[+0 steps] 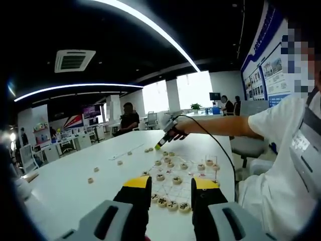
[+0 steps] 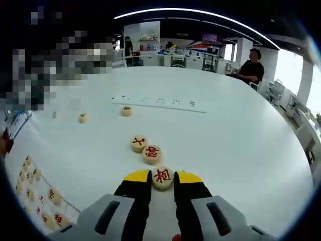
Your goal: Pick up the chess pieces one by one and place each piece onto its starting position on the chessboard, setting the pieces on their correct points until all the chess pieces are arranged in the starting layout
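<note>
While right claw (image 2: 162,179) grips disc (image 2: 162,177) | table (image 2: 241,130) beyond open

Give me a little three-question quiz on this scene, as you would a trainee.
1. True or false: the right claw has a round chess piece between its tips.
2. How many loose pieces lie just beyond that one? A) two B) five
3. Fill in: the left claw hovers over the ____.

Key: 1 true; 2 A; 3 chessboard.
</note>
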Demonstrator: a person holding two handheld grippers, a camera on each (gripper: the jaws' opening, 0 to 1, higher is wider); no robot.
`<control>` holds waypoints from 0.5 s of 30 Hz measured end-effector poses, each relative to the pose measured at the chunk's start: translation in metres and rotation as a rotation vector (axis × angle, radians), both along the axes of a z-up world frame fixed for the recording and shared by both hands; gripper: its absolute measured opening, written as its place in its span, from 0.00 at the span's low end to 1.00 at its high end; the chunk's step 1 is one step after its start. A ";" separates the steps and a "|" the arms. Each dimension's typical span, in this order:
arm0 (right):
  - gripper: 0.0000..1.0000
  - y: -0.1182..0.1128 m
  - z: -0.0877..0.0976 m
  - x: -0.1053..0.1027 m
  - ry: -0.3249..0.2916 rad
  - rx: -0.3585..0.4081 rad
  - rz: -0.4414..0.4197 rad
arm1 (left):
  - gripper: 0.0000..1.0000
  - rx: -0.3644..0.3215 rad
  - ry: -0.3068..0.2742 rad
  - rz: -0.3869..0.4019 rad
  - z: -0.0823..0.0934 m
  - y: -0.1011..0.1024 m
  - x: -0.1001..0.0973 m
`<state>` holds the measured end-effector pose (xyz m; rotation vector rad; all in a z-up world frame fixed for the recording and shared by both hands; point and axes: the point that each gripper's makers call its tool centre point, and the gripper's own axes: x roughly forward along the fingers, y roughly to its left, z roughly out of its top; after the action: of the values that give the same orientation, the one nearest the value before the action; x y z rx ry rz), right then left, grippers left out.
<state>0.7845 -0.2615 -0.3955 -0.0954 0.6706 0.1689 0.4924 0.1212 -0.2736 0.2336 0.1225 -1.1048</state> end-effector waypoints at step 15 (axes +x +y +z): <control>0.19 0.021 0.051 -0.069 -0.071 0.046 0.129 | 0.33 0.007 0.001 -0.004 -0.002 -0.003 0.000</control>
<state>0.7151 -0.2405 -0.3441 -0.1005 0.5892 0.3032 0.4921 0.1180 -0.2758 0.2397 0.1267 -1.1083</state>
